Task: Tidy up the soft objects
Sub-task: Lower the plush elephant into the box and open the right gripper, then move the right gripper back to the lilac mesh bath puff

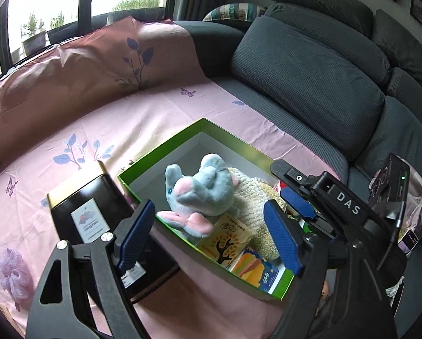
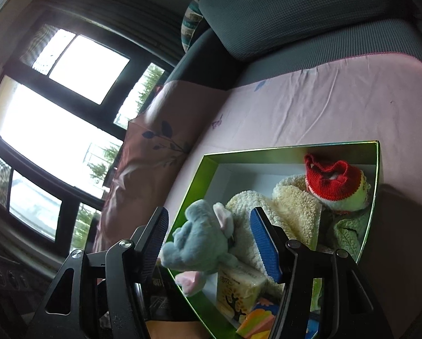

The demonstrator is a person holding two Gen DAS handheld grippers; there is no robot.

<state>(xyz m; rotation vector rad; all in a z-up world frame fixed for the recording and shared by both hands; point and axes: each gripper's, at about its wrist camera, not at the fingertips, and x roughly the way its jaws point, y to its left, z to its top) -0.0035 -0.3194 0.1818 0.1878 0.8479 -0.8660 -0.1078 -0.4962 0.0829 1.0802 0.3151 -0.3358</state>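
Elephant toy (image 1: 202, 195) sits in the green box (image 1: 165, 152), mid-frame.
Both grippers, left (image 1: 211, 231) and right (image 2: 208, 243), hang open; a bump could tip it out.

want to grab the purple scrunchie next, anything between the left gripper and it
Nothing visible blocks it. The purple scrunchie lies alone on the pink sheet, left of the open left gripper; the black box sits beside, not between.

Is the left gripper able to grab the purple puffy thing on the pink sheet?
Probably yes. The purple puff lies bare on the pink sheet, nothing covering it. The left gripper, open and holding nothing, hangs over the green box, so it would swing left past the black box.
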